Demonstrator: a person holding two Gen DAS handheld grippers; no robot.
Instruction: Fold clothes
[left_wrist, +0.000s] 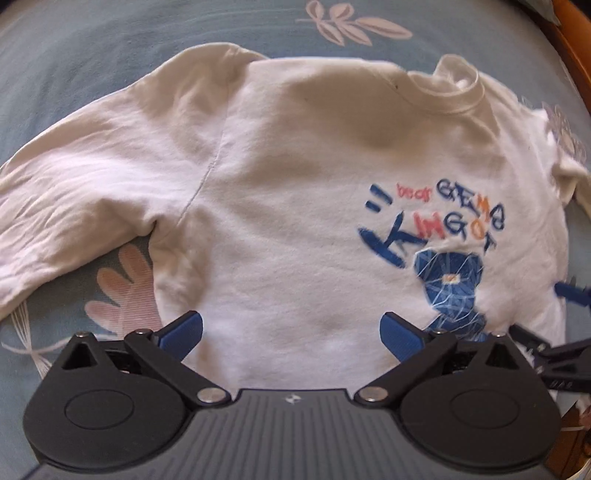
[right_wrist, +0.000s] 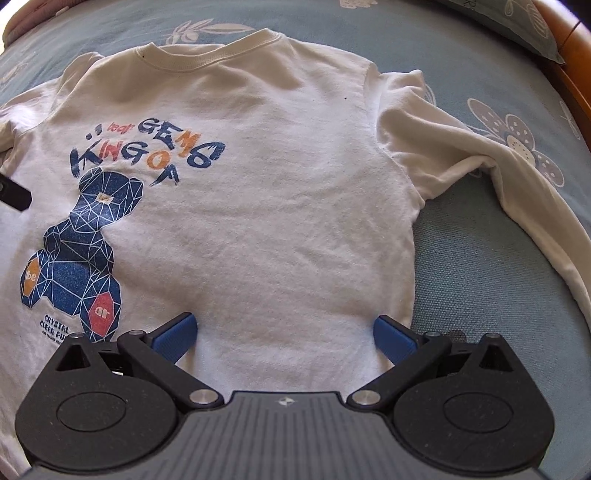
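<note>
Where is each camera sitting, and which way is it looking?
Left wrist view: sits on the left gripper, looking forward over the white shirt toward its collar; open blue fingers show, and the right gripper peeks in at the right edge.
Right wrist view: sits on the right gripper, facing the same shirt's collar; open fingers show, with a dark piece, probably the left gripper, at the left edge.
Shared: the shirt, its bear print, and the blue flowered sheet.
</note>
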